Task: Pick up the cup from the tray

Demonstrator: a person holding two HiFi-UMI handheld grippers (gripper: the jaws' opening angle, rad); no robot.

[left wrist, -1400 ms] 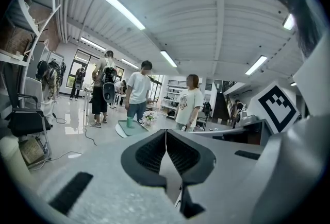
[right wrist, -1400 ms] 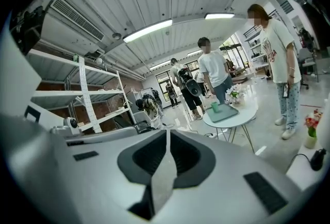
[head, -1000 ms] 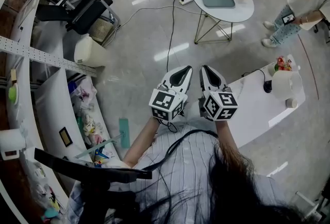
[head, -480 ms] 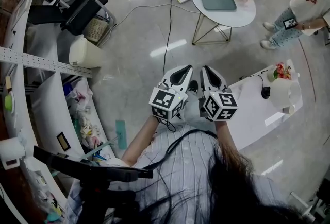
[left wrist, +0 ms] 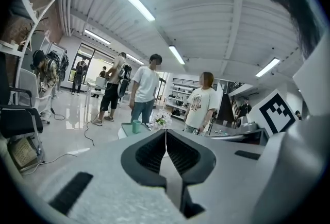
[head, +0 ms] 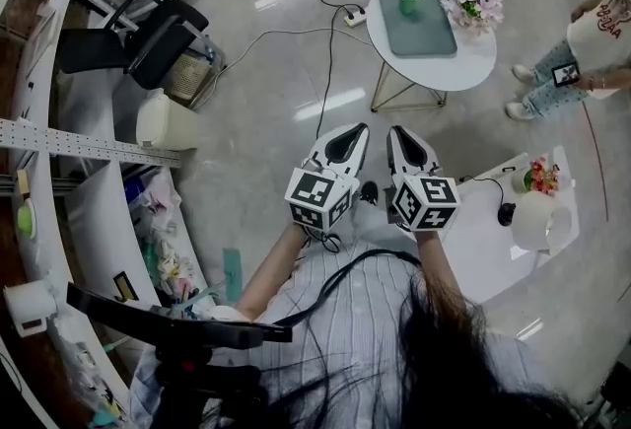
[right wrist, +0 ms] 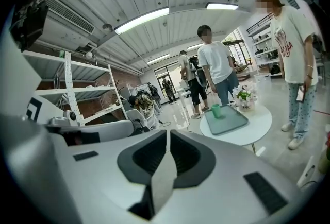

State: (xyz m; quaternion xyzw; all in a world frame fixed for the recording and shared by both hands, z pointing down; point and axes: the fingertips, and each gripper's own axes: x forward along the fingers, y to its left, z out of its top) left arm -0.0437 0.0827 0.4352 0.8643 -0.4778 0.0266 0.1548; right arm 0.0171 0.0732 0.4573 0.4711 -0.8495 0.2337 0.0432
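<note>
Both forearms reach forward side by side, carrying the left gripper [head: 353, 131] and the right gripper [head: 397, 131] close together. Each pair of jaws is pressed together on nothing. Well apart from them, the green cup [head: 408, 0] stands upright at the far edge of the flat rectangular tray [head: 431, 28] — on the round white surface [head: 463, 70].
</note>
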